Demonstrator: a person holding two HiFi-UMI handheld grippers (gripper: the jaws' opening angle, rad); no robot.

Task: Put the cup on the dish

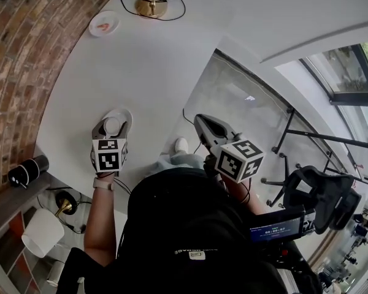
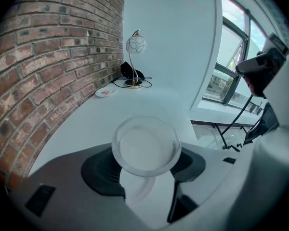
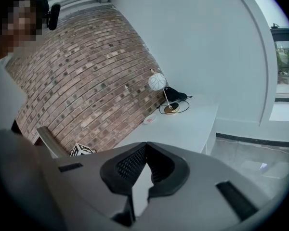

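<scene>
Lamp and cable stand near dish, beyond cup.

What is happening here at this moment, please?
A person holds a tool in each hand at a white table. The left tool is shut on a clear glass cup, directly over a white dish; I cannot tell whether they touch. The right tool is shut and empty, beside the table.
</scene>
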